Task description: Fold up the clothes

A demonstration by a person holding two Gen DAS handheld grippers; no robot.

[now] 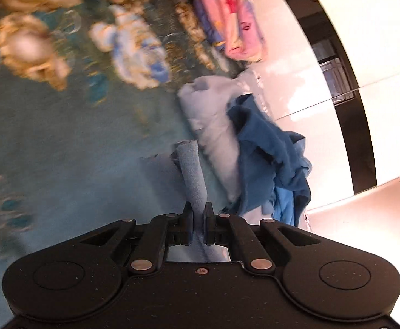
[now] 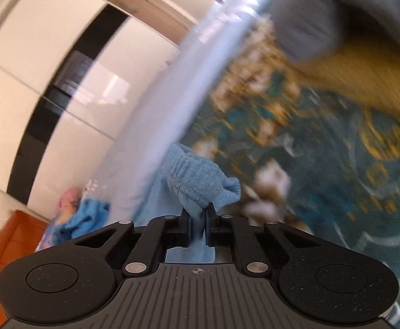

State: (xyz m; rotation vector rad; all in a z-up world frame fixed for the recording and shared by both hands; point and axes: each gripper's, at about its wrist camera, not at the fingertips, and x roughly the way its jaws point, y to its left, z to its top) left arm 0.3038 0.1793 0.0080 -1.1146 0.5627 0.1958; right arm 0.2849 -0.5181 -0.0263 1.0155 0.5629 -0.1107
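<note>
My left gripper [image 1: 198,209] is shut on a light blue garment [image 1: 191,170], holding a rolled edge that sticks out ahead of the jaws above the teal floral carpet [image 1: 62,137]. My right gripper [image 2: 198,209] is shut on the same kind of light blue fabric [image 2: 197,181], bunched at its elastic edge, with a long stretch of it [image 2: 172,104] running up and away. Both views are motion-blurred.
A pile of clothes lies on the carpet edge: a pale grey piece [image 1: 213,115] and a dark blue one [image 1: 268,153]. A pink folded bundle [image 1: 232,19] sits farther off. White cabinets [image 1: 364,41] line the side. A grey garment [image 2: 323,8] lies on the carpet [image 2: 337,164].
</note>
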